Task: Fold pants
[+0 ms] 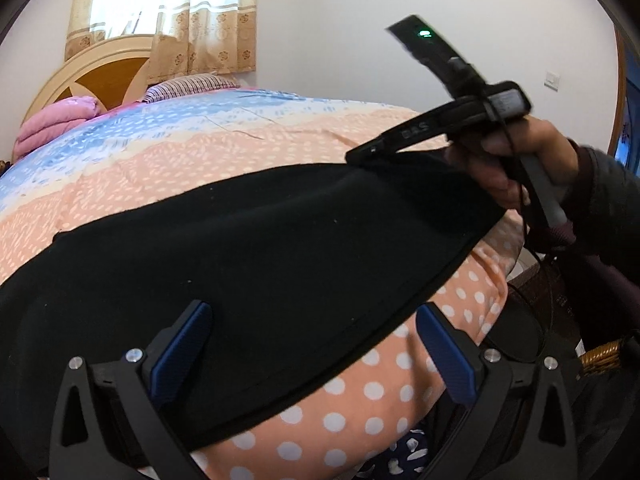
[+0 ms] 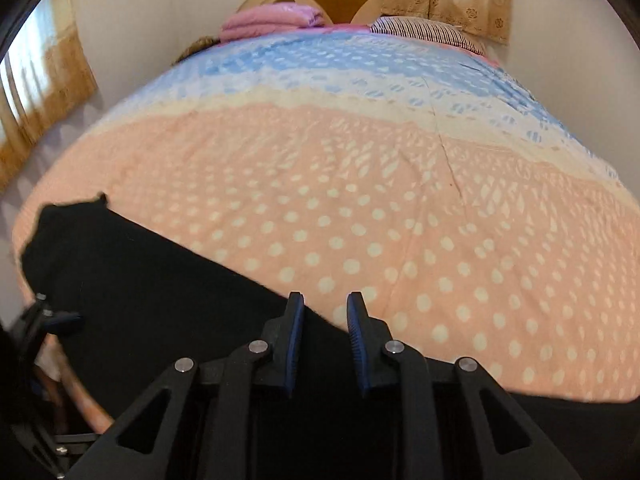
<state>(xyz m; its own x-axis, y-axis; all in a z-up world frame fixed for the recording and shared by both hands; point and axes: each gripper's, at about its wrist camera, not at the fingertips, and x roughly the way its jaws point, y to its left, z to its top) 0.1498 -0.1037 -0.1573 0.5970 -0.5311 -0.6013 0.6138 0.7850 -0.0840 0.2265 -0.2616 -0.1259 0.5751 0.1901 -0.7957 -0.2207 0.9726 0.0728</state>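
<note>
The black pants [image 1: 248, 256] lie spread on the bed's polka-dot quilt [image 1: 380, 392] near its front edge. My left gripper [image 1: 316, 320] is open, its blue pads wide apart just above the pants' near hem, holding nothing. In the left wrist view my right gripper [image 1: 360, 156] is at the pants' far right corner, which is lifted a little off the quilt. In the right wrist view the right gripper [image 2: 324, 304] has its jaws a narrow gap apart over the pants [image 2: 168, 300]; whether cloth is pinched between them is unclear.
The quilt [image 2: 360, 200] covers the bed, peach near me and blue farther away. A folded pink blanket [image 2: 272, 20] and a striped pillow [image 2: 424, 28] lie by the headboard. Curtains [image 1: 200, 20] hang behind. The bed's right edge drops to the floor [image 1: 540, 280].
</note>
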